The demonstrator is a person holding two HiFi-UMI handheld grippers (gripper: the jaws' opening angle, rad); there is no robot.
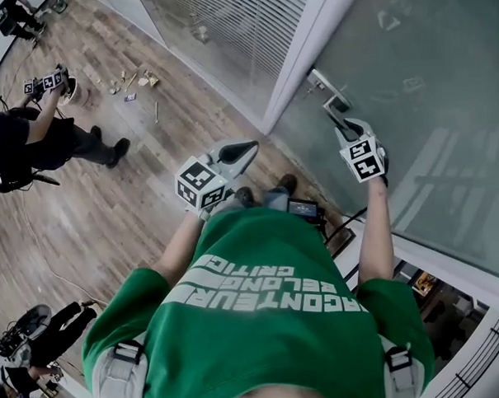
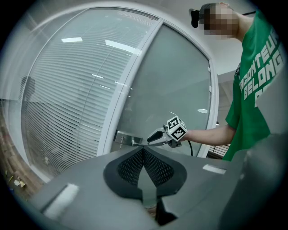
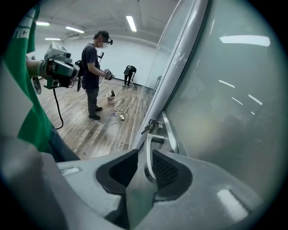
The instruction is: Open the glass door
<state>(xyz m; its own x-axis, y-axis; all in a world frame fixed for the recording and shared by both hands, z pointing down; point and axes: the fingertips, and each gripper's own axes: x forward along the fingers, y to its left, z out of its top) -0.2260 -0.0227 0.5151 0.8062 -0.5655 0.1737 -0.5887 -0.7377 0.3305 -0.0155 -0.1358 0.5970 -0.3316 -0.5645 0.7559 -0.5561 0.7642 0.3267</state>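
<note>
The frosted glass door (image 1: 426, 87) stands at the right in a white frame (image 1: 297, 64). Its metal lever handle (image 1: 323, 88) sits near the frame edge. My right gripper (image 1: 337, 124) reaches the handle. In the right gripper view the handle (image 3: 155, 139) runs down between the jaws of this gripper (image 3: 144, 154), close to the right pad (image 3: 166, 168), with a gap to the left pad; the jaws are open. My left gripper (image 1: 246, 149) hangs in front of the door frame, away from the handle, with its pads together and nothing held (image 2: 144, 150). The left gripper view shows the right gripper (image 2: 157, 136) at the handle plate (image 2: 123, 138).
A glass panel with blinds (image 1: 225, 22) adjoins the door at the left. On the wood floor lie a bucket and scattered bits (image 1: 133, 79). Another person (image 1: 32, 142) stands at the far left, a further one (image 1: 33, 344) at the lower left. A small device (image 1: 303, 208) lies by my feet.
</note>
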